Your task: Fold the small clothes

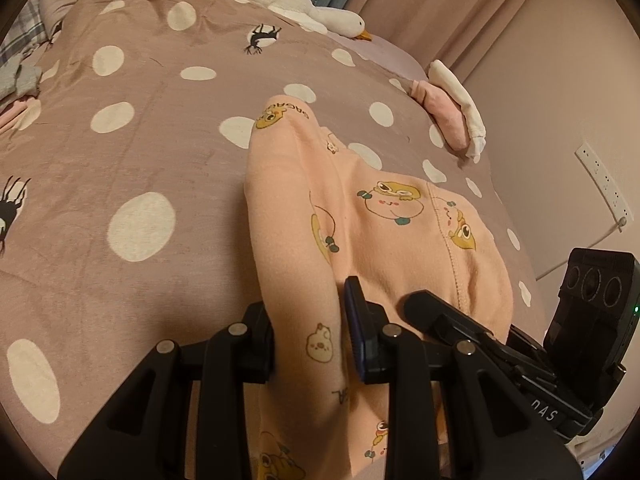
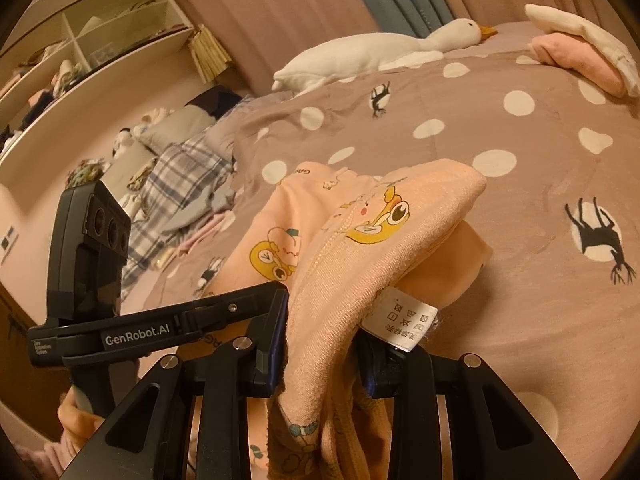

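Note:
A peach garment (image 1: pixel 372 216) with cartoon prints lies partly on the dotted bedspread (image 1: pixel 120 140), its near end lifted. My left gripper (image 1: pixel 310 340) is shut on a raised fold of that garment, which passes between the two fingers. In the right wrist view my right gripper (image 2: pixel 324 352) is shut on another bunched edge of the peach garment (image 2: pixel 360 240), and a white care label (image 2: pixel 404 320) hangs out beside it. The two grippers hold it side by side: the right gripper's finger (image 1: pixel 440 316) shows at the left view's lower right, and the left gripper (image 2: pixel 224 312) at the right view's lower left.
A white plush goose (image 2: pixel 380 52) lies along the far side of the bed. Folded pink and white clothes (image 1: pixel 452 108) sit near the bed's right edge. Plaid cloth and other laundry (image 2: pixel 180 184) are piled at the left, under wall shelves (image 2: pixel 80 48). A hand (image 2: pixel 76 416) grips the left tool.

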Demonstrator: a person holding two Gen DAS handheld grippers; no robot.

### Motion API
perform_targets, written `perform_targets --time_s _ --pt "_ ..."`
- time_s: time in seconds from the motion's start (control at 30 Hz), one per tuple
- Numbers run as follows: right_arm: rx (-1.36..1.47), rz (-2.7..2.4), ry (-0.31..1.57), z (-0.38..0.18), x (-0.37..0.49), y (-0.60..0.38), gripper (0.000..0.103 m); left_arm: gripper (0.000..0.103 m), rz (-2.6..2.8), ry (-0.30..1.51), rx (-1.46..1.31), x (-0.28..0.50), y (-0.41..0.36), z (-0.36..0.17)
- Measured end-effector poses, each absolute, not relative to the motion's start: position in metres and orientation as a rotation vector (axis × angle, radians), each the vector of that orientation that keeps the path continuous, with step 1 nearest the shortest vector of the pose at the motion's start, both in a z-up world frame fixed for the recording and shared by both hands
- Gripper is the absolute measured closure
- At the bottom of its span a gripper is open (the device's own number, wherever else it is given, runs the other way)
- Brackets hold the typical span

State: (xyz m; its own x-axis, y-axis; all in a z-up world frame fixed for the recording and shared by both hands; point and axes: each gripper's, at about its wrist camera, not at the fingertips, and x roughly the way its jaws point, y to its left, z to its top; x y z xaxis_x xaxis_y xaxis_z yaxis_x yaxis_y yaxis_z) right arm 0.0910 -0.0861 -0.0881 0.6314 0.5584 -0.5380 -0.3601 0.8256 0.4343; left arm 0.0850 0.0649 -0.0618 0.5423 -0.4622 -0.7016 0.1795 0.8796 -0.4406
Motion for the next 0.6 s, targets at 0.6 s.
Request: perform_targets --time_s 0.6 --pt "0.279 0.560 0.723 -0.091 0.100 -0.064 0.071 0.076 -0.360 0.921 -0.358 0.092 0.088 -0.065"
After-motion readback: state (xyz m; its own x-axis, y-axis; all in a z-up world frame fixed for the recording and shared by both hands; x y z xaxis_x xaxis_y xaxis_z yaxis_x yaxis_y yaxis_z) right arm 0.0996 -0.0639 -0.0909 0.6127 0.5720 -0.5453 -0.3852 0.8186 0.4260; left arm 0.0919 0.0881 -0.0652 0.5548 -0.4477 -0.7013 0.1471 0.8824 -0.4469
